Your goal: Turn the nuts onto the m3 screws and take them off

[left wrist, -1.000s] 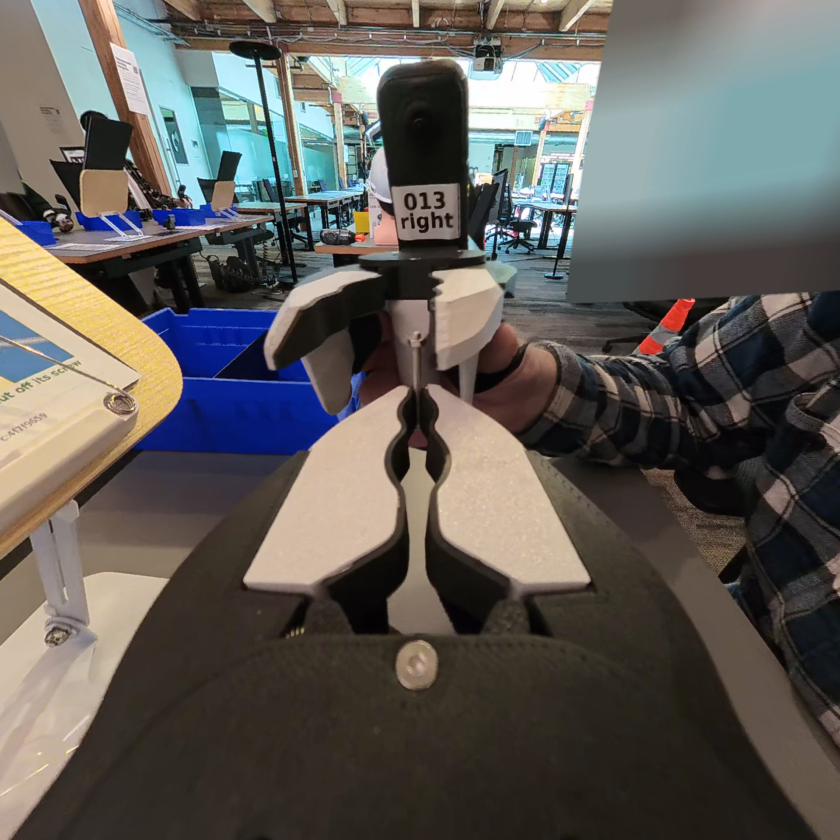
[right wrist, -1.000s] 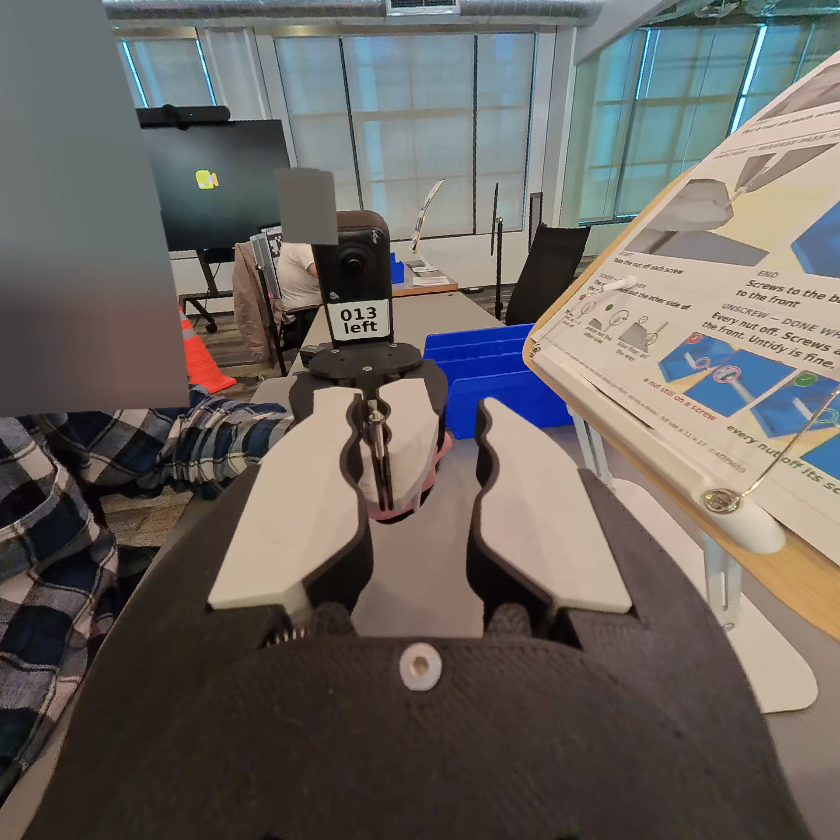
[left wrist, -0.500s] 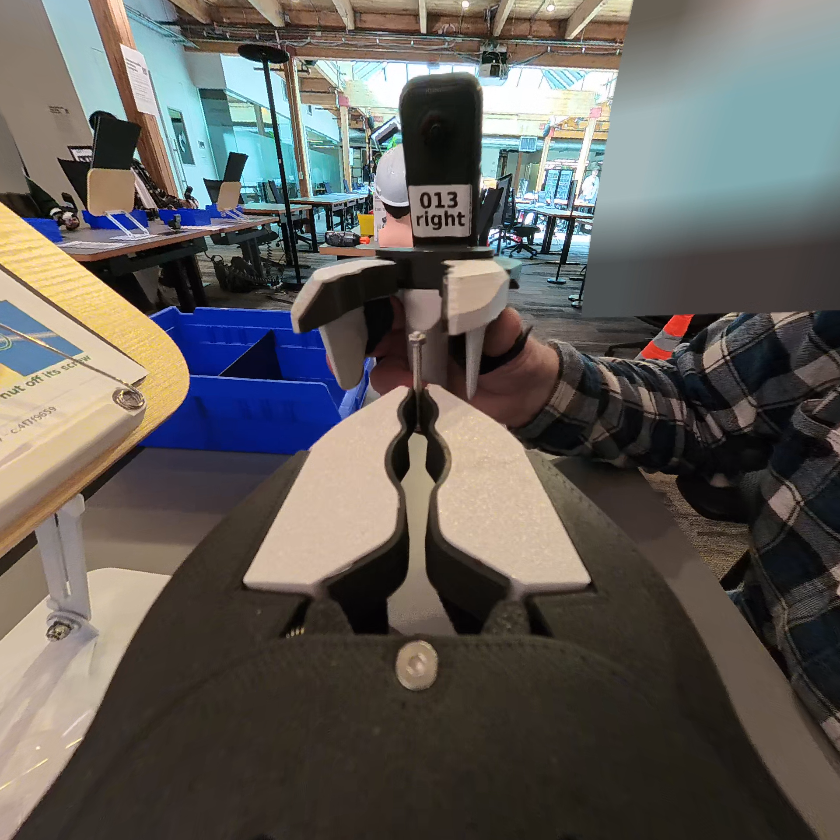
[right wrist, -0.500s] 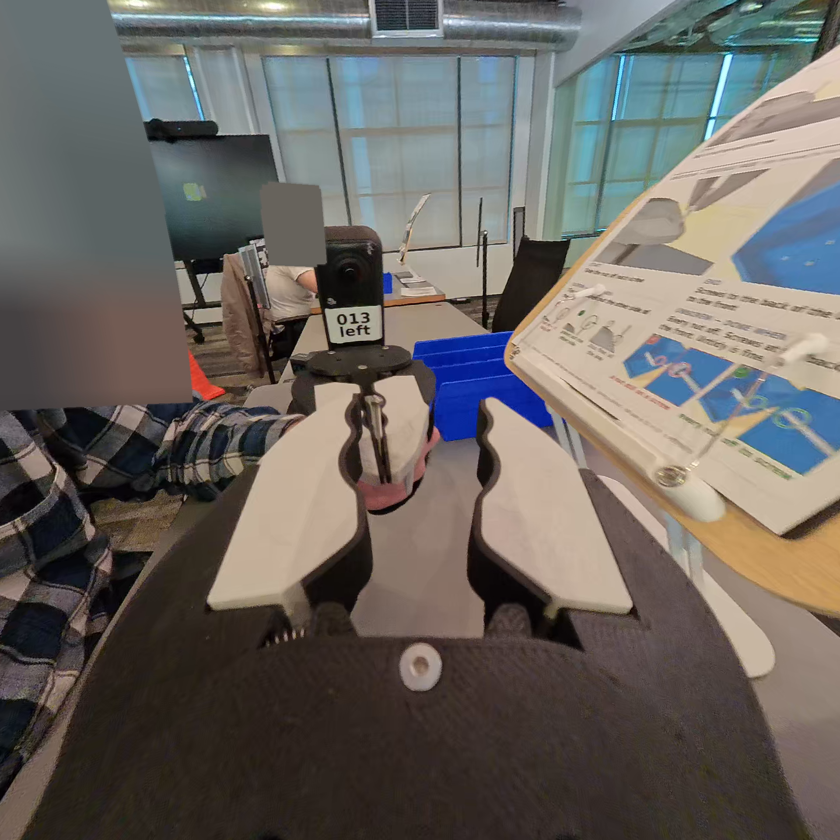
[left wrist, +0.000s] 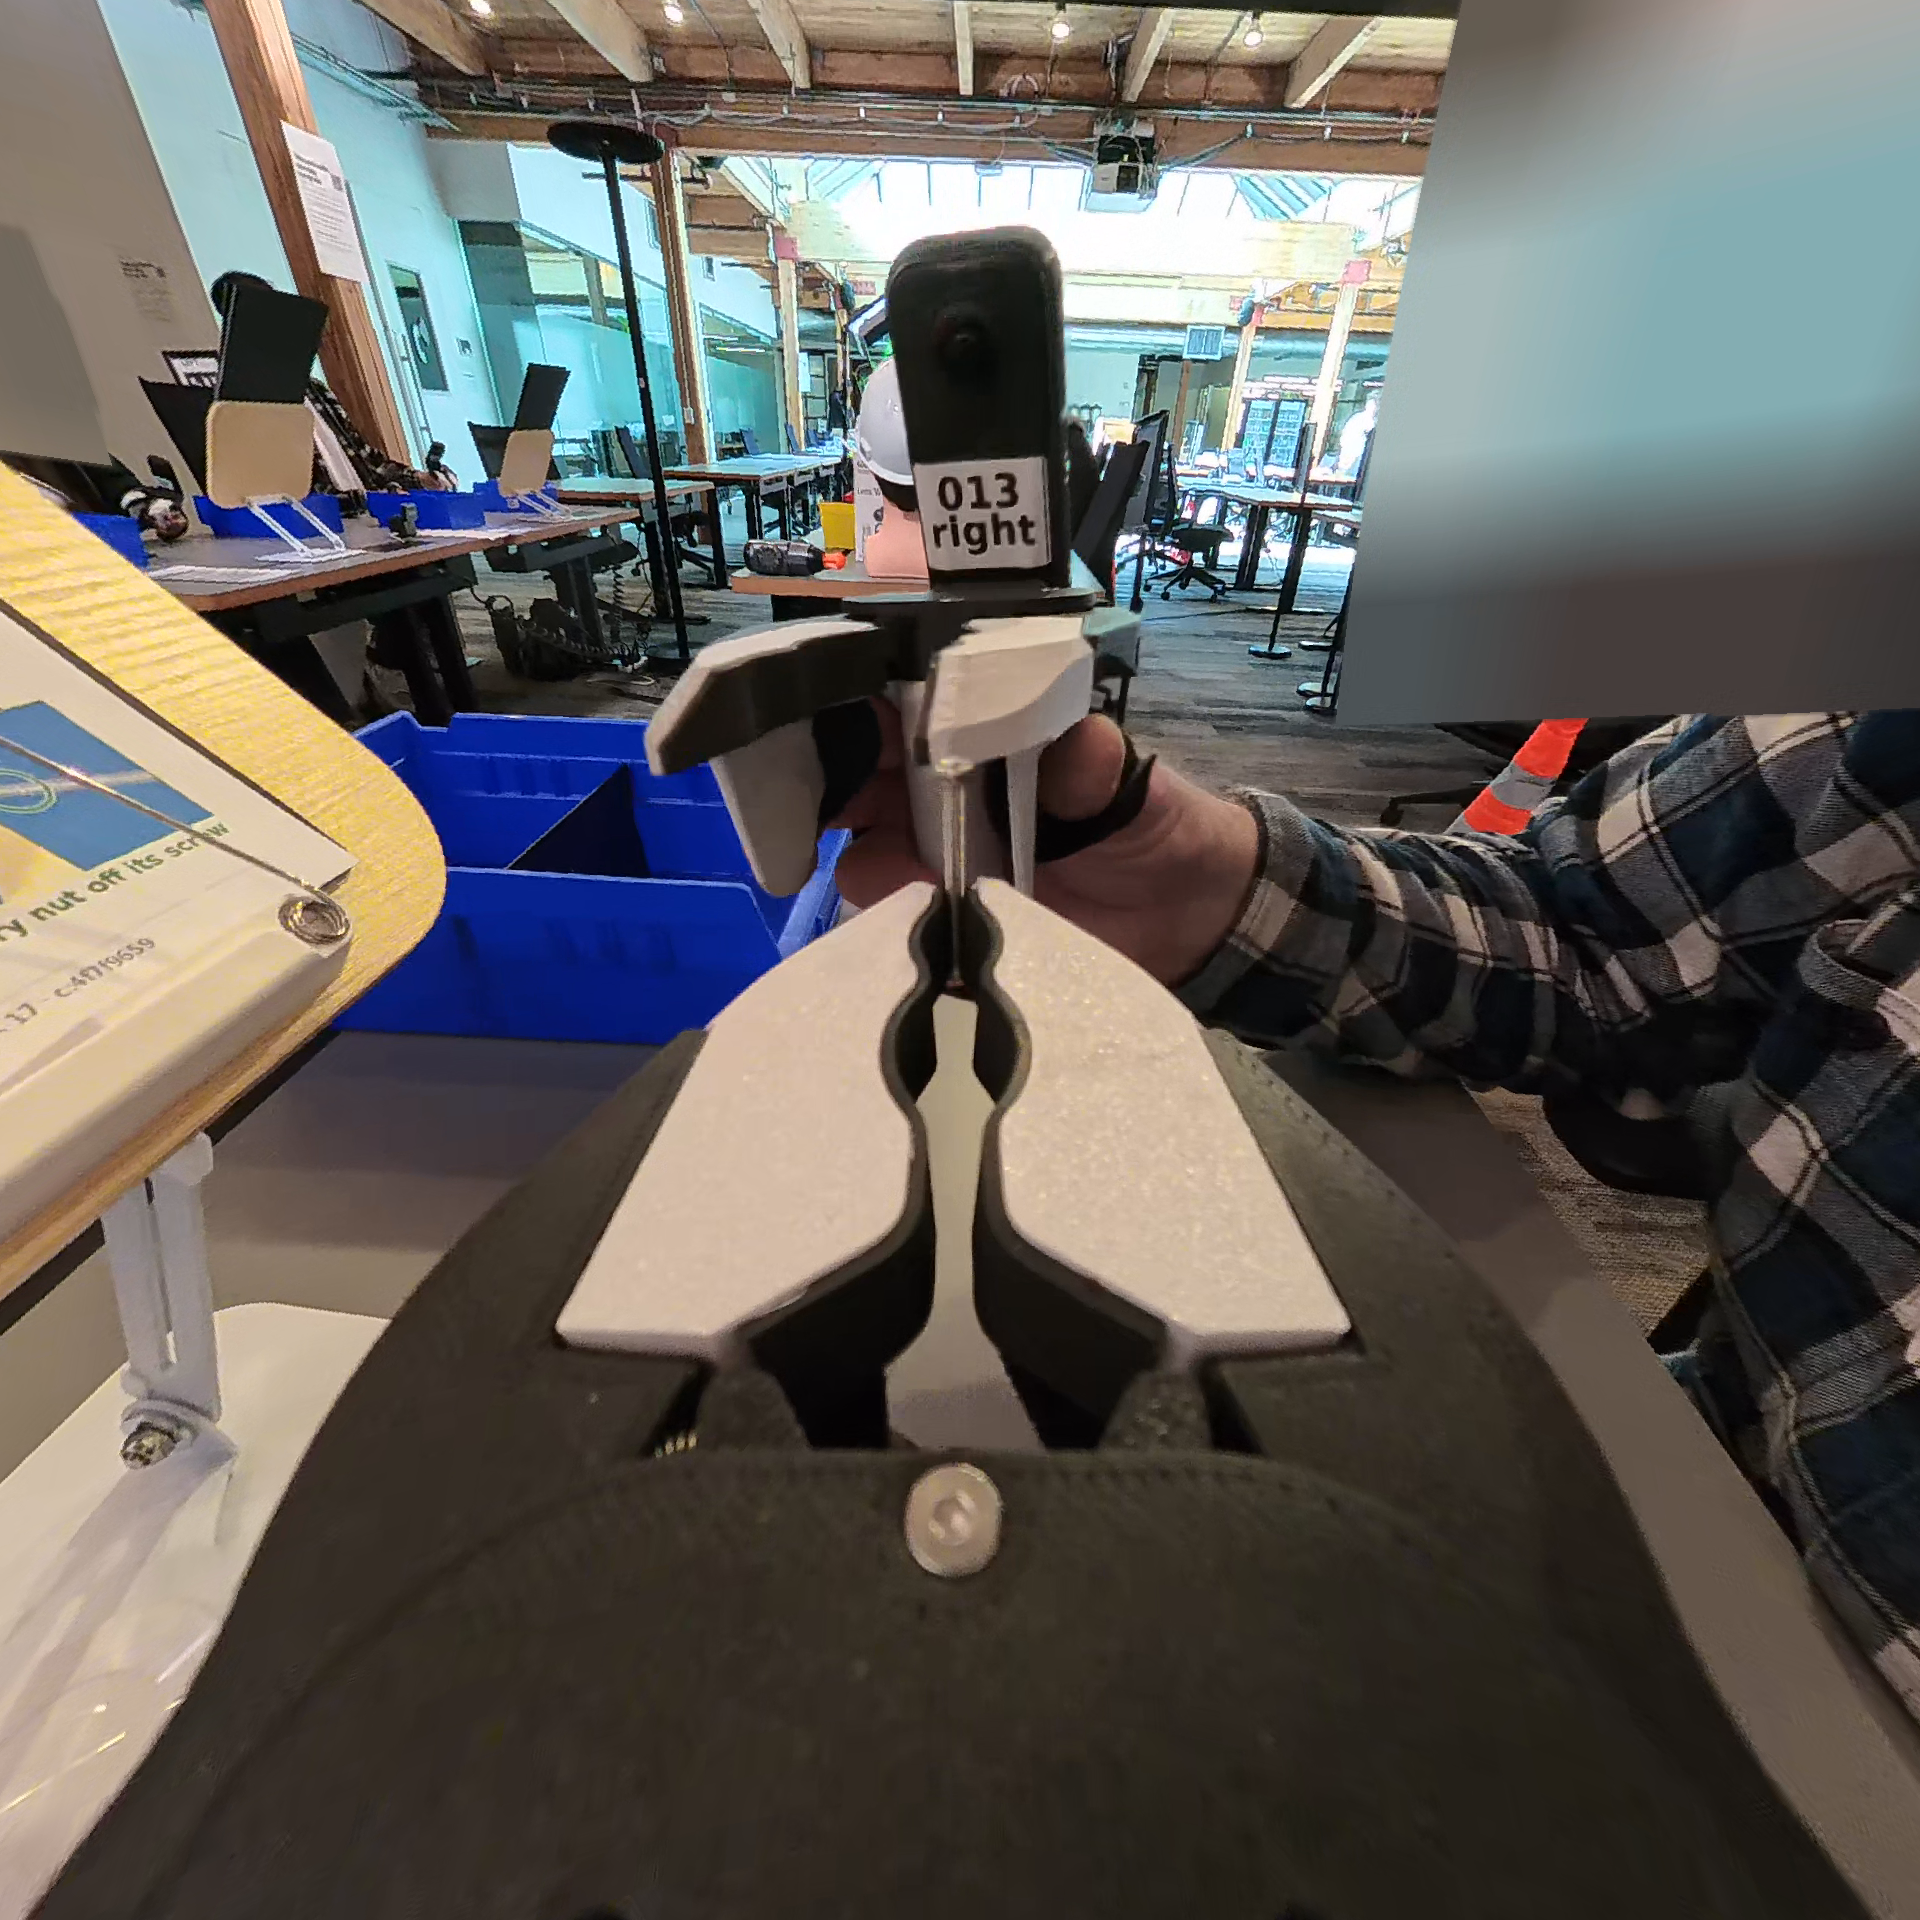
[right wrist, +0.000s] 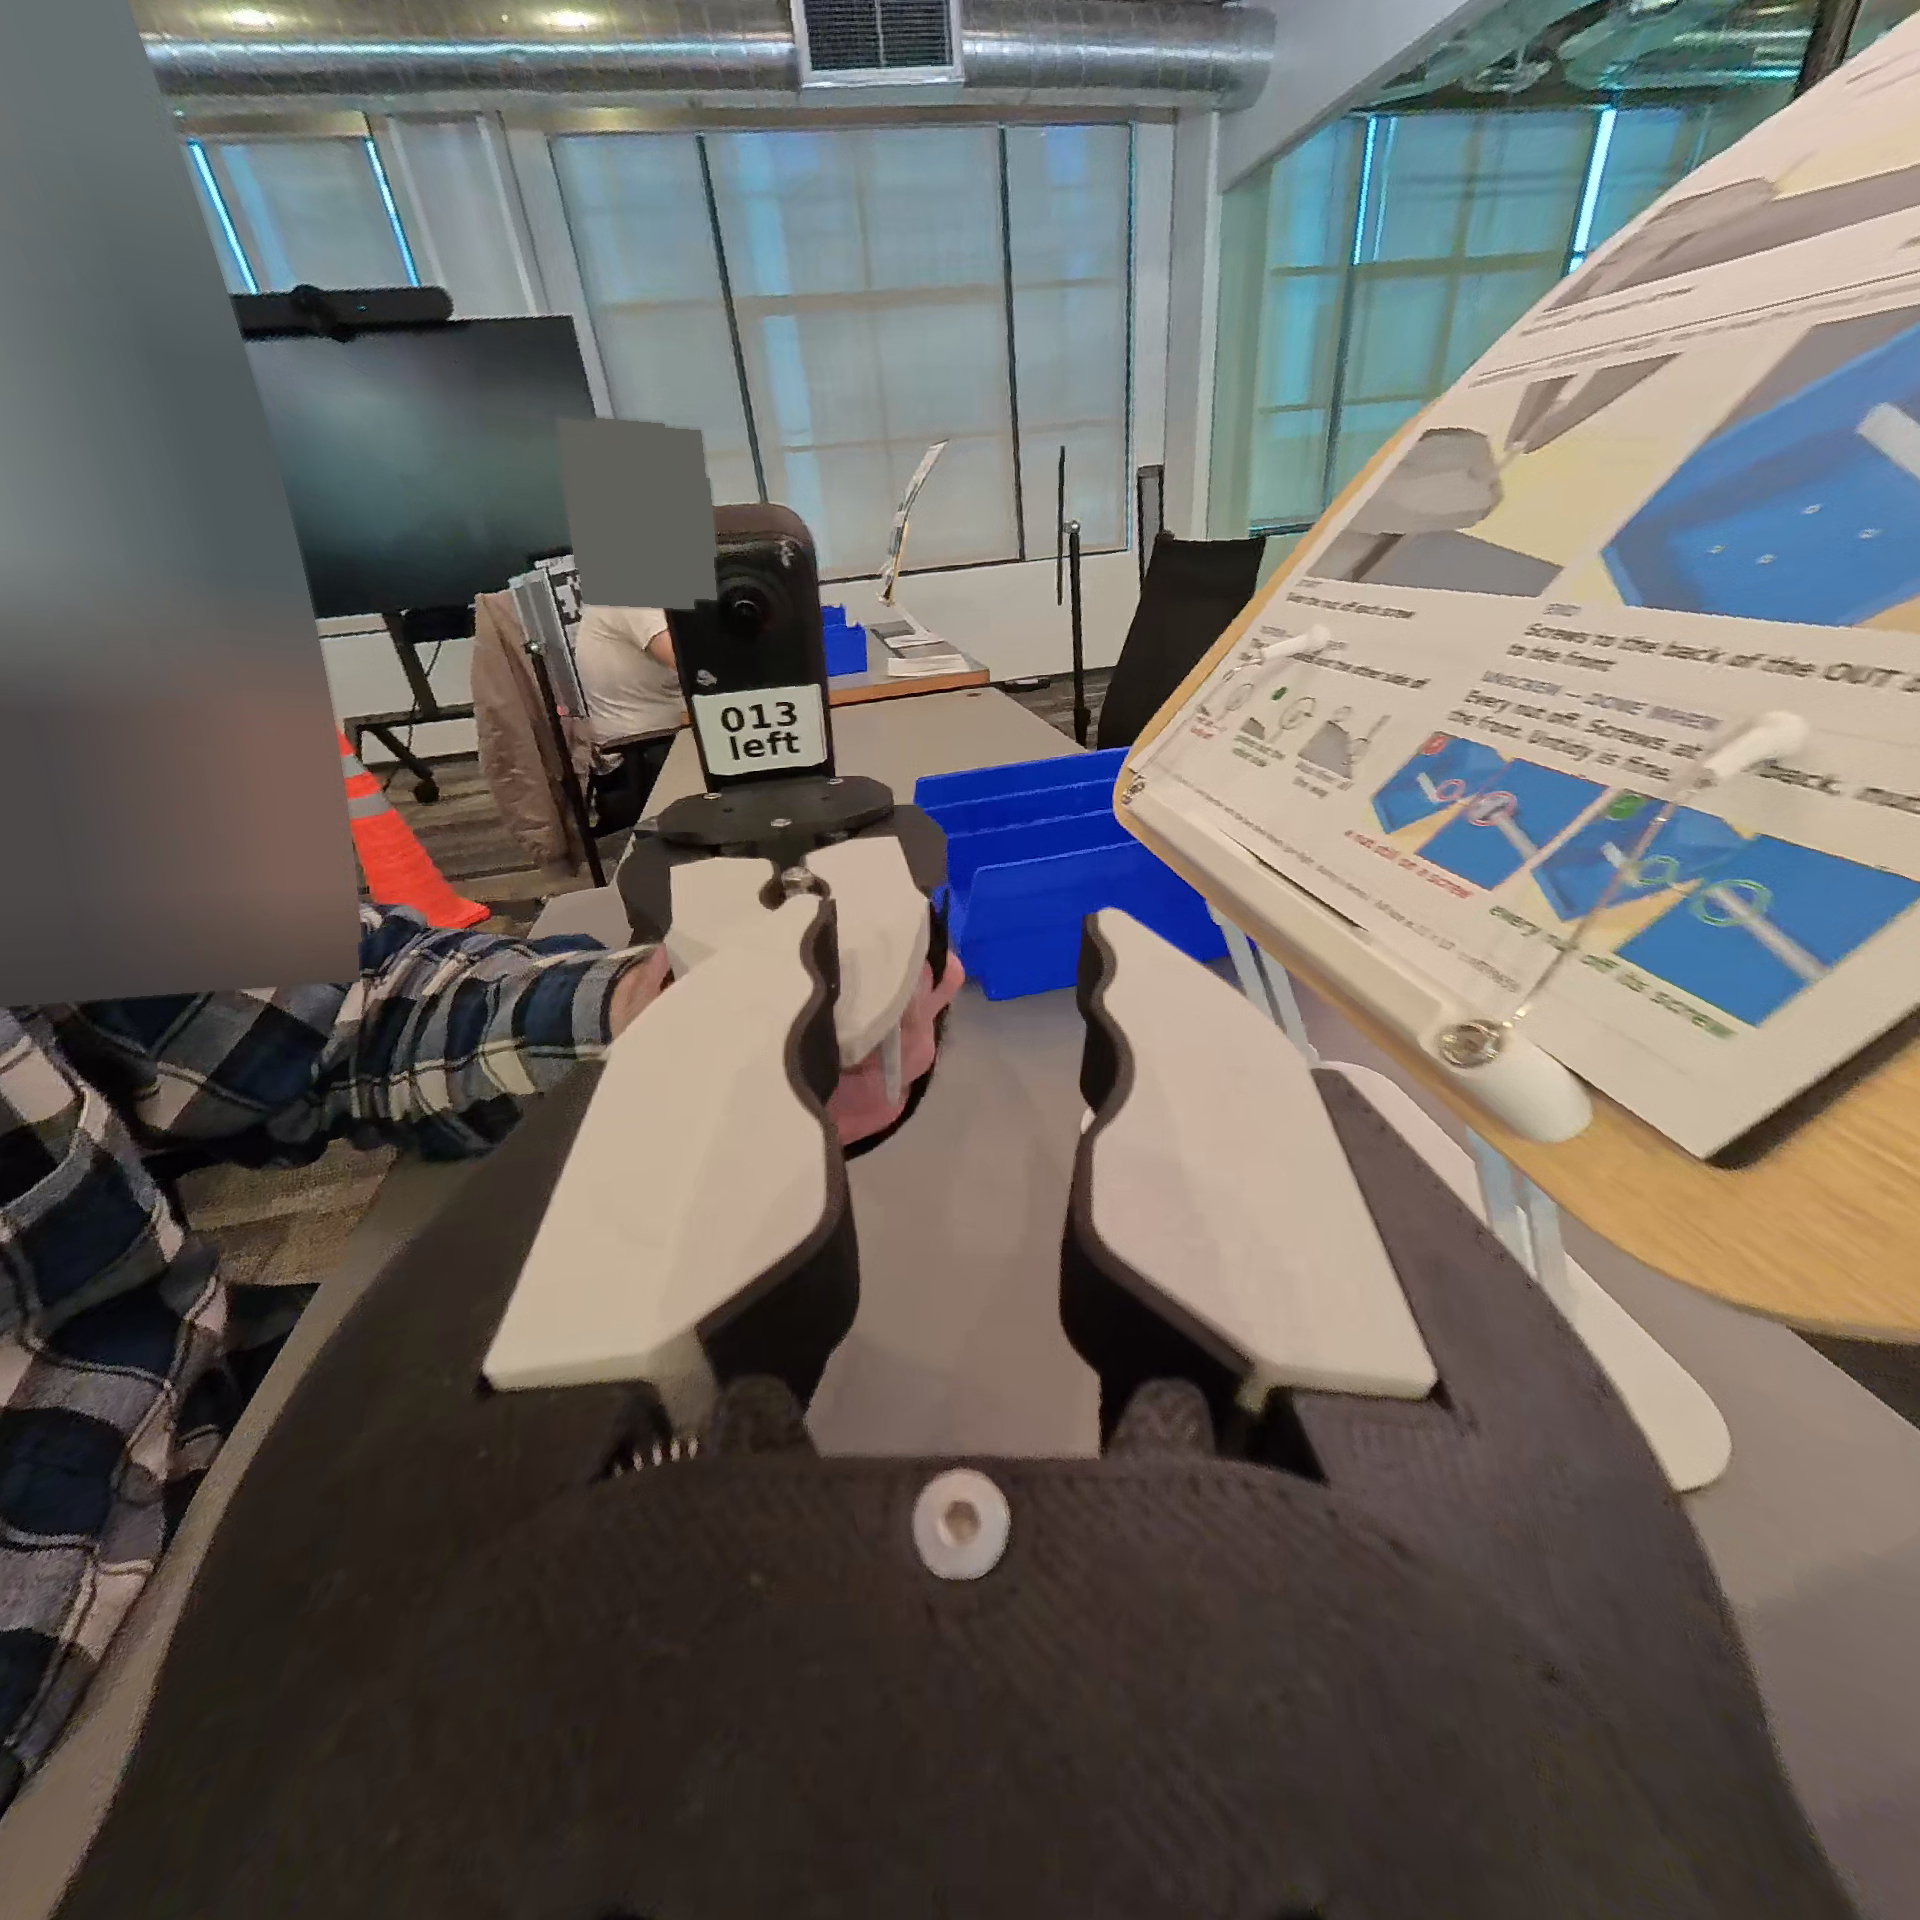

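Spotter: Screw [left wrist: 958, 831] is in your left gripper [left wrist: 958, 914]. The two pads are pressed together on its lower shank, and it stands upright with the head clear above the fingertips. That puts it just to the right of the blue bin [left wrist: 561, 935] in the left wrist view, and above the bin's rim.

Checker: And your right gripper [right wrist: 956, 935]?

Spotter: Its jaws stand well apart with nothing between them, only bare table [right wrist: 956, 1299] showing through the gap. It faces your left gripper head on, on the far side of the screw from the bin's near corner. The screw head sits close to your right gripper's left fingertip, not inside the gap. I cannot tell whether they touch.

Checker: No nut shows on the part of the shank you can see, and the part between the pads is hidden. What room do you have?

Spotter: The instruction board [right wrist: 1558, 831] leans over the table beside the bin, and its edge hangs near your right gripper's outer finger. On the side away from the bin there is open table, with only your own plaid sleeve [left wrist: 1558, 935] there. The bin's compartments look open from above, though you cannot see into them from here.
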`<state>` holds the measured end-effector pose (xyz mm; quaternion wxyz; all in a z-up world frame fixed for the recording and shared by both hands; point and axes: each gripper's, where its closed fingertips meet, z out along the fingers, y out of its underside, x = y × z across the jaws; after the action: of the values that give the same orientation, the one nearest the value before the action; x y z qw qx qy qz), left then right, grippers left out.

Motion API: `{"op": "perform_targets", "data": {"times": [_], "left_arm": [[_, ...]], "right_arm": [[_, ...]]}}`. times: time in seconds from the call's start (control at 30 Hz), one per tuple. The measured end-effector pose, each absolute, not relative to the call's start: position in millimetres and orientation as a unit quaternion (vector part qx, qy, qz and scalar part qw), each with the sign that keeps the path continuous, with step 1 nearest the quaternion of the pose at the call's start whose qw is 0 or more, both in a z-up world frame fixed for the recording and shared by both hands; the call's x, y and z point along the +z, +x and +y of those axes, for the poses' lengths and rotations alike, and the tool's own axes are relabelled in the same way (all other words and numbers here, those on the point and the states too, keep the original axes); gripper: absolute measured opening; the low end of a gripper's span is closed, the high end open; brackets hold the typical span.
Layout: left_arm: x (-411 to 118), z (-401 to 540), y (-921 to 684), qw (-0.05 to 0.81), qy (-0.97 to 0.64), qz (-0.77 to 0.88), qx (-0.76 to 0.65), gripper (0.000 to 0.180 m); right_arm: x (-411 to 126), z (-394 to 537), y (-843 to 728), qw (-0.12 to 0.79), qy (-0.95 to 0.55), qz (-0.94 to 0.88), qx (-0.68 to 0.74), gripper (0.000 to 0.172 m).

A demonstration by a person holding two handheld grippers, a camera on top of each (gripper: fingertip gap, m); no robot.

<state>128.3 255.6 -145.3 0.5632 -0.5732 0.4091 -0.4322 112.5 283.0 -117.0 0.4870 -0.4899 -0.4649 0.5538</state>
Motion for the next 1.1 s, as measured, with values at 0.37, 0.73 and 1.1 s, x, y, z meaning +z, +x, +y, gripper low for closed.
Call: {"op": "perform_targets", "data": {"times": [0.37,0.73,1.1], "left_arm": [[-148.3,253.7,133.2,0.559,-0.574,0.412,-0.434,0.002],[-148.9,255.2,132.2,0.56,-0.577,0.414,-0.428,0.002],[-149.8,255.3,132.9,0.56,-0.577,0.413,-0.428,0.002]], "right_arm": [[-115.6,266.3,97.2,0.472,-0.473,-0.489,0.561,0.044],[-112.7,267.9,107.0,0.476,-0.474,-0.487,0.558,0.044],[-116.4,269.9,106.7,0.473,-0.48,-0.491,0.552,0.043]]}}
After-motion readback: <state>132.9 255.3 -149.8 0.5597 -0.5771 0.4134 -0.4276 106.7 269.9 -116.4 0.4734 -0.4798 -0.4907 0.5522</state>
